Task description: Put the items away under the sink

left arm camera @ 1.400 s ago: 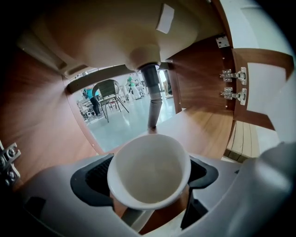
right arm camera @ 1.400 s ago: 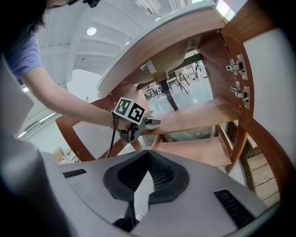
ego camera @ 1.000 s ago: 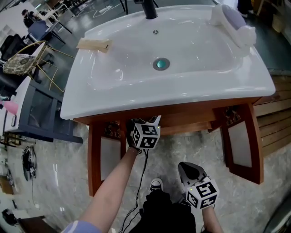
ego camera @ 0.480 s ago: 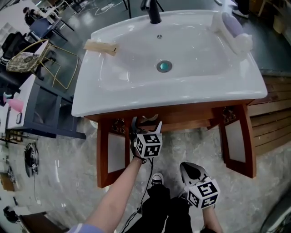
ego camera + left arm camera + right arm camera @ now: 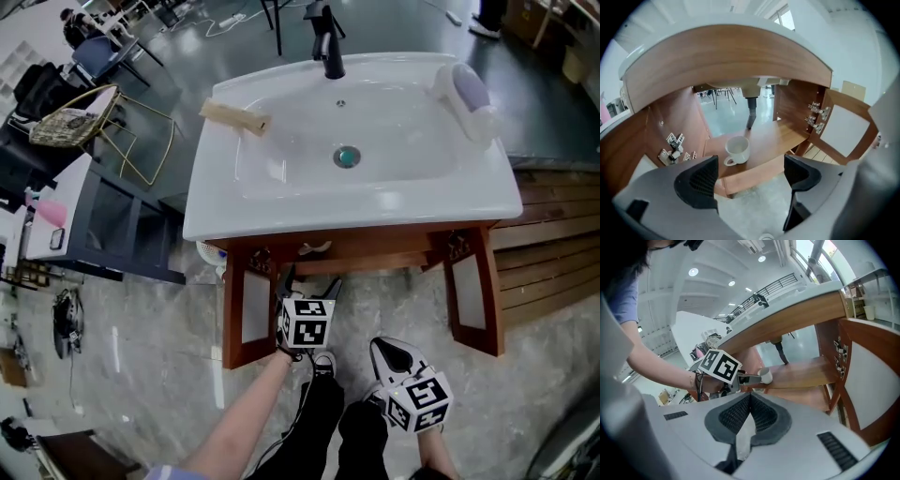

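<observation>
A white cup [image 5: 737, 150] stands upright on the wooden shelf [image 5: 778, 138] under the sink, next to the dark drain pipe [image 5: 751, 112]. In the head view the cup [image 5: 315, 247] shows just under the basin's front edge. My left gripper [image 5: 750, 176] is open and holds nothing, a short way in front of the shelf; in the head view the left gripper [image 5: 309, 281] is outside the cabinet. My right gripper [image 5: 750, 400] is shut, low and to the right [image 5: 388, 351]. On the sink lie a wooden block [image 5: 234, 117] and a white and purple item [image 5: 466, 94].
Both cabinet doors stand open: the left door [image 5: 253, 309] and the right door [image 5: 466, 292]. The white basin [image 5: 272, 211] overhangs the shelf. A black faucet [image 5: 328, 47] rises at the back. A dark cabinet [image 5: 112, 230] and a wire chair [image 5: 131, 127] stand to the left.
My left gripper has drawn back from the cabinet opening toward me. The view has pulled back, so the sink looks smaller. The right gripper has stayed put.
</observation>
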Demonstrator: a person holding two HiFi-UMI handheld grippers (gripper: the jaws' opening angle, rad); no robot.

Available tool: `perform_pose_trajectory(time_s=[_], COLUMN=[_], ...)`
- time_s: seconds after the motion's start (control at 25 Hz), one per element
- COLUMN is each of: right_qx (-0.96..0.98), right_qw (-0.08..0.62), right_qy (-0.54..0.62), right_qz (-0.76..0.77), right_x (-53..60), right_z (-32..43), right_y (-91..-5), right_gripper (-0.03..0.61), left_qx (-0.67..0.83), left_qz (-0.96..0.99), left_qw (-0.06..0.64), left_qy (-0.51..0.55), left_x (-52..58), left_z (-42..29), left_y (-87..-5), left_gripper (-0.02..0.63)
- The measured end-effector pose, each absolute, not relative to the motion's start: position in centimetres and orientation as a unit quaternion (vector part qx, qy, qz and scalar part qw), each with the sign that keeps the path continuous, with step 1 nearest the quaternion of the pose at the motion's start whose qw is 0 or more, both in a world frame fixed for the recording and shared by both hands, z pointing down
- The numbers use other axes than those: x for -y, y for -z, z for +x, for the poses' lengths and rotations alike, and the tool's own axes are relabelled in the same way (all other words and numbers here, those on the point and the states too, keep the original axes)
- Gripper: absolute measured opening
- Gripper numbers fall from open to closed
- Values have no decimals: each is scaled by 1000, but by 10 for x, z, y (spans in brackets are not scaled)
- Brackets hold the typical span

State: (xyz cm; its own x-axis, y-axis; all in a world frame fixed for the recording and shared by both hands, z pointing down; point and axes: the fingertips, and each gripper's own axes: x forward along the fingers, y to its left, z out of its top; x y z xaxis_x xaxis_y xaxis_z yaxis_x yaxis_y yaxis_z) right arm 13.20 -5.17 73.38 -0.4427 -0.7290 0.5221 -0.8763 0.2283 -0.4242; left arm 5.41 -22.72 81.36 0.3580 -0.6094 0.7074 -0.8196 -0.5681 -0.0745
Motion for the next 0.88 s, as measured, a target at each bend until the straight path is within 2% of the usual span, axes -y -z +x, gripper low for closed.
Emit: perform_pose_trajectory(time_s=[0.24, 0.44, 0.6, 0.76, 0.88], right_qx=[790, 812, 813, 811, 813], right_qw=[110, 139, 140, 130, 134], right_qy=[-330, -304, -295, -292, -282], right_qz=[505, 478, 482, 491, 491], right_x=[47, 41, 44, 47, 44], right_z=[125, 115, 115, 116, 115], right_y=[-675, -632, -605, -577, -553], right_gripper=[15, 15, 15, 15, 15], left_qx=[408, 382, 377, 383, 390], left_qz=[819, 826, 837, 843, 851], left_qw=[180, 207, 189, 201, 179], left_qy=[-360, -360, -350, -321, -302], left_x=[172, 129, 118, 114, 115], left_z=[39, 33, 40, 47, 50], left_y=[-769, -730, -693, -646, -610], left_gripper=[448, 446, 445, 440, 436])
